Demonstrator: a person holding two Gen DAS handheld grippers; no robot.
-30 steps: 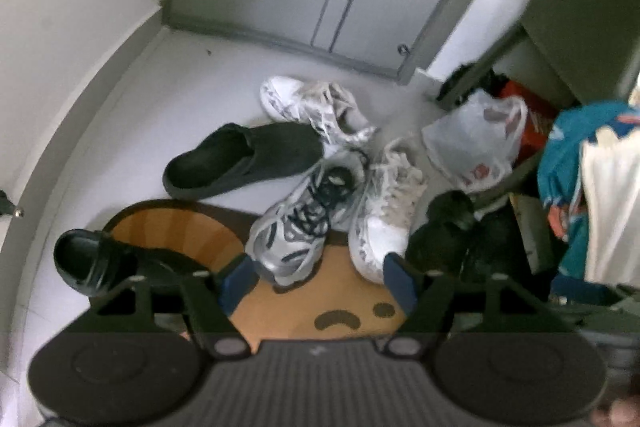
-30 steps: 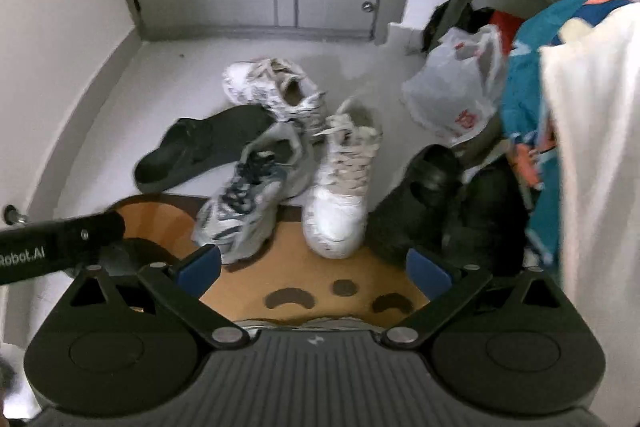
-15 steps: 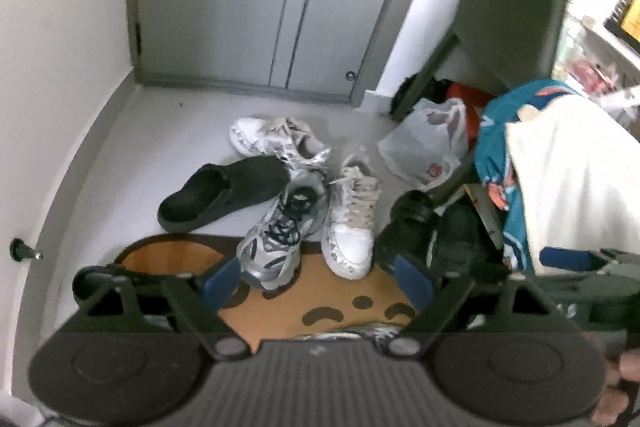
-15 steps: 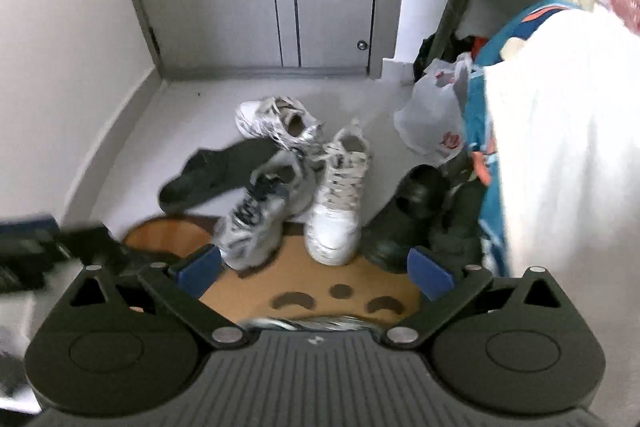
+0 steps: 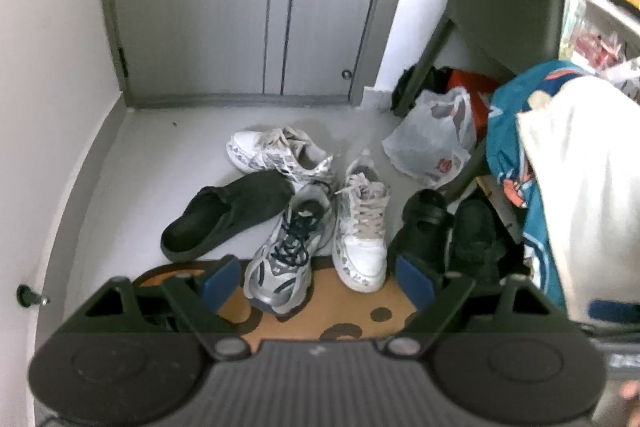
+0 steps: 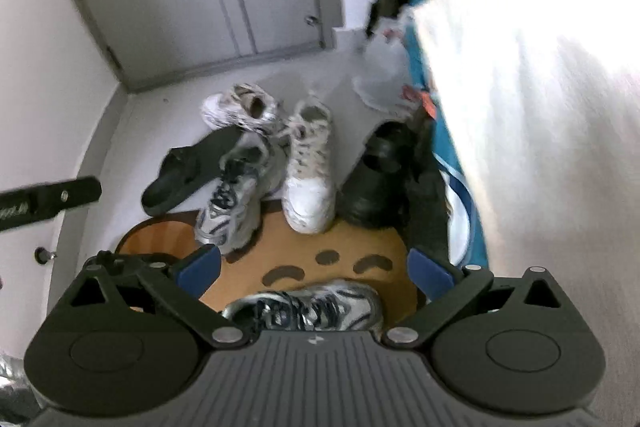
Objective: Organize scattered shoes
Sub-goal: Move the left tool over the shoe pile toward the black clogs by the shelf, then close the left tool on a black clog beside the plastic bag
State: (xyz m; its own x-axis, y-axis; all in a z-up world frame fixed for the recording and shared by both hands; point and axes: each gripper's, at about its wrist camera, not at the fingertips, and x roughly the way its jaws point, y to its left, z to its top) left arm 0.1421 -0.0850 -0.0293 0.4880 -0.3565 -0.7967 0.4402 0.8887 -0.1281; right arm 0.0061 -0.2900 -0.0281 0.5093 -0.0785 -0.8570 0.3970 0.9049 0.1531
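Tools (image 5: 316, 277) higher above shoes (image 5: 320, 215) than before

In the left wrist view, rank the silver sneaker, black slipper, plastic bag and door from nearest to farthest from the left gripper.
1. Silver sneaker, between the open left gripper fingertips, on the mat.
2. Black slipper, left.
3. Plastic bag, right.
4. Door, at the back.

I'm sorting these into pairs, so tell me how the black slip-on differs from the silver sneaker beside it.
The black slip-on is plain, dark and laceless with an open heel; the silver sneaker is silver-grey with dark laces and a closed heel. The black slip-on lies wholly on the grey floor, pointing left; the silver sneaker points toward the camera, toe on the brown mat. Both sit upright in the same cluster, touching or overlapping.
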